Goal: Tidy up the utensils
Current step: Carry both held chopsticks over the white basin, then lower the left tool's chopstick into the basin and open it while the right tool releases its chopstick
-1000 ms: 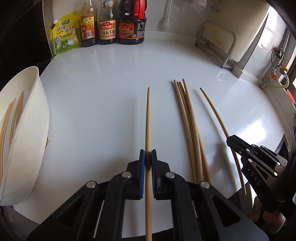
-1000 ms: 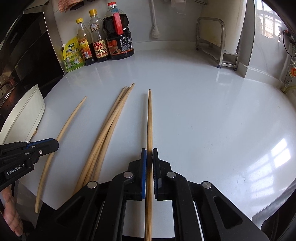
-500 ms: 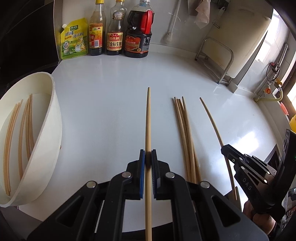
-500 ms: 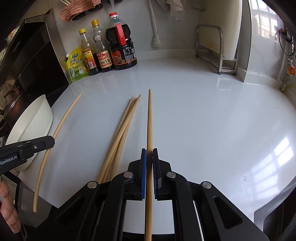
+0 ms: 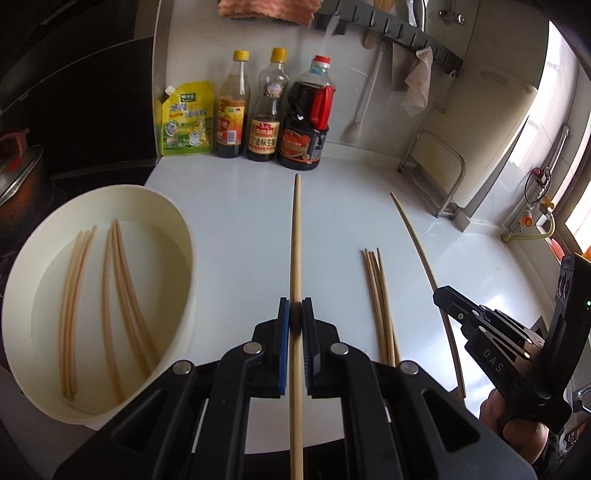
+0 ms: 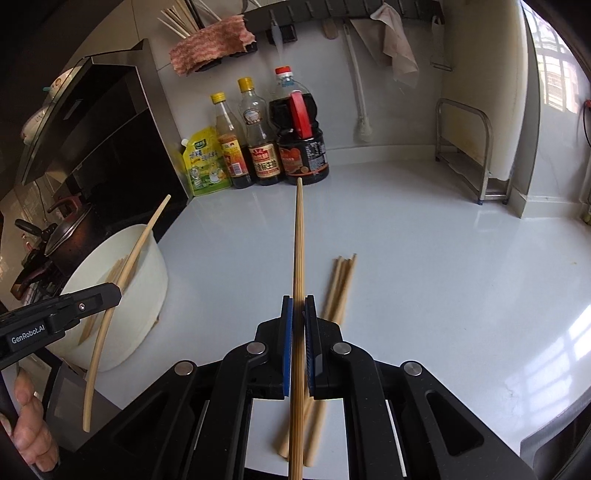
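Chopsticks were the thing being sorted, and the job looked to be roughly halfway. Several chopsticks [image 5: 110, 295] already lay in the white tub [image 5: 184, 258] at the left edge of the desk [image 5: 240, 229]. A small loose bundle [image 5: 378, 295] lay on the desk near its front edge, not yet collected. Each hand also carried one more: the left claw [image 5: 295, 321] was clamped on a single chopstick [image 5: 296, 240] that ran forward between its blue pads, and the right claw [image 6: 298, 321] was clamped on another chopstick [image 6: 298, 240] the same way. Both sticks appeared held clear above the desk, not resting on it. By my reading, those two still had to go into the tub, then the bundle after them.

The left wrist view looked down into the tub and showed its contents plainly, in two loose groups. It also showed the right claw from the side with its stick arching out ahead. The right wrist view saw only the tub's outer wall and a glimpse of sticks inside. It did show the left claw [image 6: 110, 295] close to the tub with its stick [image 6: 125, 273] crossing above the rim, a pot on the stove behind, and a holder of further chopsticks [image 6: 177, 20] up on the wall rail. It also showed the near ends of the bundle, which the left view cut off.
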The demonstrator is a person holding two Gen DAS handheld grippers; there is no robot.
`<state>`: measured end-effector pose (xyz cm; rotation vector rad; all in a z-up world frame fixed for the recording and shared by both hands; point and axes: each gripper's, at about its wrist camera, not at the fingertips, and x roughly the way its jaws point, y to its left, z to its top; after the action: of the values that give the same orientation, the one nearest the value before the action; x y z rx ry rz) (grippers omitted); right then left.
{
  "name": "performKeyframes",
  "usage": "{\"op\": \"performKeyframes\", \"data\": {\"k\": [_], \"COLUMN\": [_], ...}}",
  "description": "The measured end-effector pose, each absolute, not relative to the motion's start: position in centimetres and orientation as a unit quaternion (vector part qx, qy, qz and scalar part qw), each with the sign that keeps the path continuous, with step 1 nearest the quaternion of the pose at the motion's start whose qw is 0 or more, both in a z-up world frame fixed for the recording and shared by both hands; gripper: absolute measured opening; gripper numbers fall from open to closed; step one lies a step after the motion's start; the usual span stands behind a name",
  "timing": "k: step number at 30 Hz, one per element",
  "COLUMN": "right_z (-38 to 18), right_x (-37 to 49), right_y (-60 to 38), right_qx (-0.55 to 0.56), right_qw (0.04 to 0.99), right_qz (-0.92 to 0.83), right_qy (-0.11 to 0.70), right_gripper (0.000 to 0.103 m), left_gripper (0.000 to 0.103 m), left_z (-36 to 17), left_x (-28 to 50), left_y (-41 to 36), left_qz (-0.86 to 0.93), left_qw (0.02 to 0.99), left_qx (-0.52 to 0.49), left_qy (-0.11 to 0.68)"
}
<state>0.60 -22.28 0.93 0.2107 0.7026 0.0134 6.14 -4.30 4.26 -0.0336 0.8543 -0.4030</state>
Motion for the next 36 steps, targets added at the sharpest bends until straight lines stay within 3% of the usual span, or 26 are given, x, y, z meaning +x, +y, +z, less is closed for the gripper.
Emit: {"op": "performKeyframes", "data": {"k": [8, 17, 34, 35, 36], "right_z": [3.1, 3.2, -2.4, -2.5, -2.6], "right_x": [5.1, 10.8, 15.3, 15.3, 15.3], "right_y": [-13.9, -3.4, 4.2, 4.2, 4.1], "right_qx": [0.094, 0.071, 0.030, 0.031, 0.032], "right_qw": [0.933, 0.917, 0.879, 0.879, 0.879], "right_qz": [0.085, 0.163, 0.169, 0.166, 0.165], "right_qy": [0.337, 0.357, 0.445, 0.446, 0.445], "right_gripper": [0.006, 0.006, 0.006, 0.007, 0.013], "left_gripper": [0.007, 0.007, 0.008, 0.010, 0.018], "left_z": [6.5, 5.4, -0.5, -0.6, -0.7], "left_x": [7.9, 10.6, 14.7, 14.7, 14.6], "left_y": [3.9, 11.6, 15.9, 16.1, 16.2], "left_qz": [-0.130, -0.072, -0.057, -0.055, -0.052], "left_qw": [0.916, 0.922, 0.901, 0.900, 0.900], "left_qx": [-0.038, -0.046, -0.071, -0.074, -0.077], "left_qy": [0.378, 0.377, 0.425, 0.426, 0.427]}}
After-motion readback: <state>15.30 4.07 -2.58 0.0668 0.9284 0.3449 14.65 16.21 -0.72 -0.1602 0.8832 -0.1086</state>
